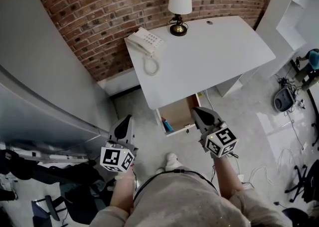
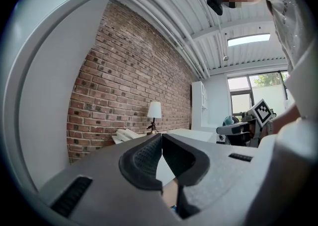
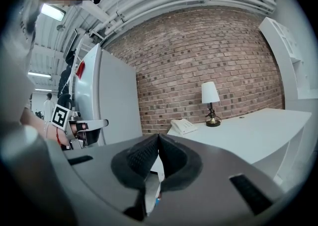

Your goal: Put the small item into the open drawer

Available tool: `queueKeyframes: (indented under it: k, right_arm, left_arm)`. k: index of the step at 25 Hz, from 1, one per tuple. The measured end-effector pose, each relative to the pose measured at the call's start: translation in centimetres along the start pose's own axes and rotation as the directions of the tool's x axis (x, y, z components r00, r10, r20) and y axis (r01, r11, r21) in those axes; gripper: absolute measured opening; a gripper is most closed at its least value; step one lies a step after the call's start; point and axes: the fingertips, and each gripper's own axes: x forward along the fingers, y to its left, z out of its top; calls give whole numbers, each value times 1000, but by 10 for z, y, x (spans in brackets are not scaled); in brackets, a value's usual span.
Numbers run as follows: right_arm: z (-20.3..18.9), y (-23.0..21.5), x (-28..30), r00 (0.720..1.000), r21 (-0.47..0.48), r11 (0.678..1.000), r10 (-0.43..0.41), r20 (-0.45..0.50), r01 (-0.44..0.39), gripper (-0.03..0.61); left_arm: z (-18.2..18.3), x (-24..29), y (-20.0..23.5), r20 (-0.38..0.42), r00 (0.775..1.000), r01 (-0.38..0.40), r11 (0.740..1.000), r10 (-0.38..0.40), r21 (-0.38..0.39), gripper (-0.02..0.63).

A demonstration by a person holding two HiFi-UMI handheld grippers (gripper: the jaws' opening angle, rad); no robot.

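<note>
The open drawer (image 1: 178,115) juts out under the white desk's (image 1: 219,61) front edge, its wooden inside showing. A small blue item (image 1: 168,126) lies in the drawer's near left corner. My right gripper (image 1: 195,110) hovers just right of the drawer, shut, with nothing between its jaws (image 3: 159,144). My left gripper (image 1: 128,119) hangs further left of the drawer over the floor, also shut and empty (image 2: 162,143). Each gripper shows in the other's view: the right gripper (image 2: 248,129), the left gripper (image 3: 82,126).
On the desk stand a white telephone (image 1: 145,42) with a coiled cord and a lamp (image 1: 179,6) by the brick wall (image 1: 99,16). A large grey cabinet (image 1: 35,81) fills the left. A bag and cables (image 1: 285,99) lie on the floor at right.
</note>
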Motion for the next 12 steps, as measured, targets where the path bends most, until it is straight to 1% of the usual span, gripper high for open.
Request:
queueKeyframes:
  k: [6, 12]
  right_arm:
    - [-3, -4, 3, 1000, 10, 1000, 8, -4, -8, 5]
    - [-4, -9, 7, 1000, 20, 1000, 18, -11, -18, 6]
  left_arm:
    - [-2, 4, -1, 3, 1000, -1, 1000, 1, 2, 6]
    - [-6, 7, 0, -12, 1000, -9, 1000, 9, -2, 6]
